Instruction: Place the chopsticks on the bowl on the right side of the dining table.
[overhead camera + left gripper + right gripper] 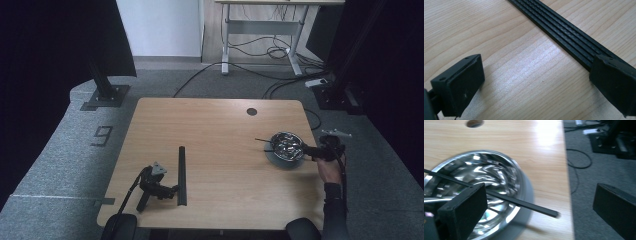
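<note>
High view, from the left: the left gripper (175,189) lies unattended on the light wooden table (215,125), jaws released, one touching the long ribbed black strip (182,175). At the right edge, the right gripper (309,150), hand-held and spread wide, reaches the shiny steel bowl (287,145), across which a thin black stick (499,195) lies, probably the intended pickup.

Place: it looked like a lab or office test room.
Furniture: a wooden desk (215,150) with a cable hole (251,111); a second white-framed desk (260,25) stood behind.
Floor: grey carpet (60,150), loose cables (260,50).
Surround: black curtains (45,45) and stand bases (105,95).
</note>
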